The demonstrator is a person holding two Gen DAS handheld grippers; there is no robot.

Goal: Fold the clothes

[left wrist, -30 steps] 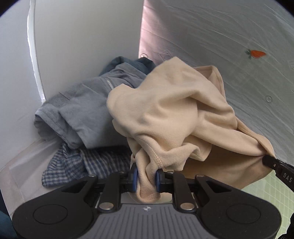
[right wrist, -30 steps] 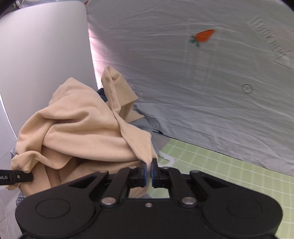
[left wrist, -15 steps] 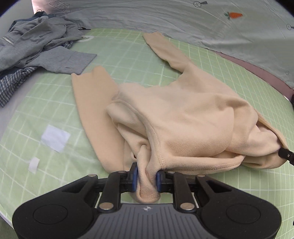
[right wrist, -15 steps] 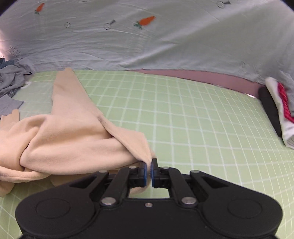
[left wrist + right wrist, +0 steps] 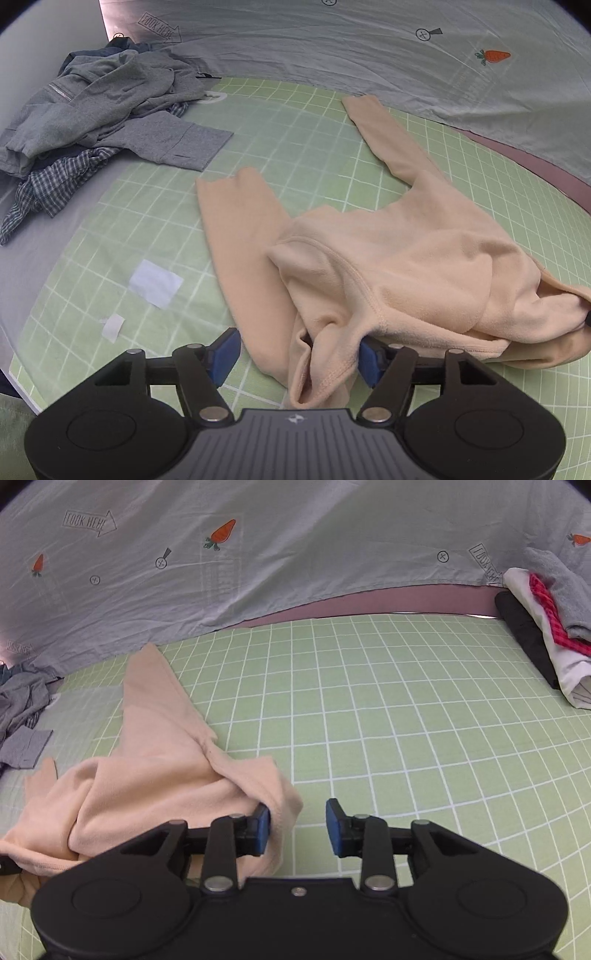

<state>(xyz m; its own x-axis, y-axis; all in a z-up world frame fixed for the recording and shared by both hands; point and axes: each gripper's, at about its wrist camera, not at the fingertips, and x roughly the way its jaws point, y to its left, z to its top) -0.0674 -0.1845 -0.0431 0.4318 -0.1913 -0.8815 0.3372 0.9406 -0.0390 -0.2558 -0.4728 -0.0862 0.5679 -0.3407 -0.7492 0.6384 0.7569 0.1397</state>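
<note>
— Where the peach-beige fleece top [image 5: 399, 266] lies, can you describe it for me?

— It is crumpled on the light green grid-lined cutting mat [image 5: 388, 709] that covers the counter. From my left wrist view one long sleeve runs away toward the back edge and a second flat panel lies to the left of the bunched body. The hem edge sits bundled right in front of my left gripper [image 5: 295, 356].

— Are your jaws on it?

— No. The left jaws stand wide apart, blue pads either side of the bunched hem, gripping nothing; whether the right-hand pad touches the cloth I cannot tell. My right gripper [image 5: 297, 829] is parted as well. Its left pad rests against a corner of the fleece, and its right pad is over bare mat, with nothing clamped.

— What else is around?

— To the left of the top, well apart, two white paper scraps [image 5: 155, 282] lie on the mat. Further left and back there is a heap of grey and blue-checked garments [image 5: 92, 114], unfolded. In the right wrist view a stack of folded clothes in black, white, red and grey [image 5: 543, 627] sits at the far right edge of the mat. Behind everything hangs a pale grey sheet printed with orange carrots [image 5: 295, 546].
</note>
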